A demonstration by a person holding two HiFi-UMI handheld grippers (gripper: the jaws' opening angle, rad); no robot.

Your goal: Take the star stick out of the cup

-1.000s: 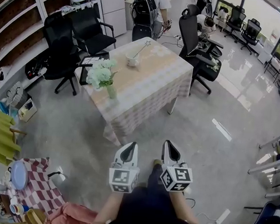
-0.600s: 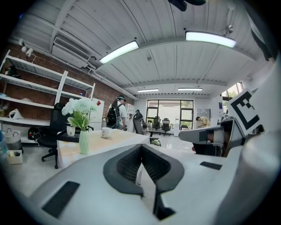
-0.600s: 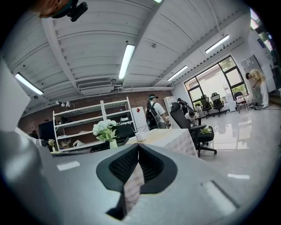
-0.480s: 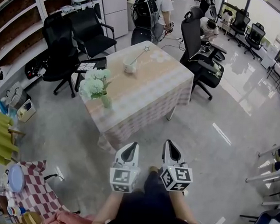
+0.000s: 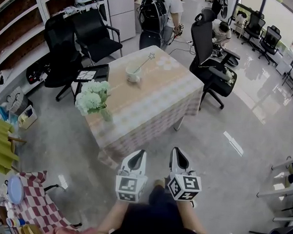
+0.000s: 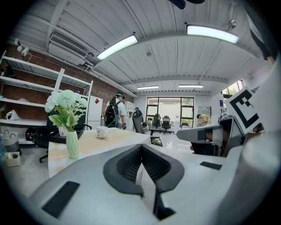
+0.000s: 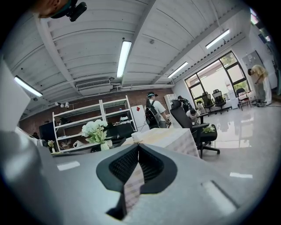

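Well short of the counter, nothing gripped yet.
L gripper & R gripper: jaws pressed together, empty, prob. since cup is out of reach; stick leans in it, on counter's far side.

I see a bright, evenly lit room. In the left gripper view the ceiling tubes burn almost white, and the far windows are washed out by daylight. In the head view that daylight lays pale glare on the glossy floor, and shadows under the table stay soft. The head view bows outward, with its edges a little smeared. Both gripper views are round fisheye discs with black corners, and the ceiling lines bend toward the rim. Up close, the left gripper looks soft and out of focus, while the distance seems sharper, I think.
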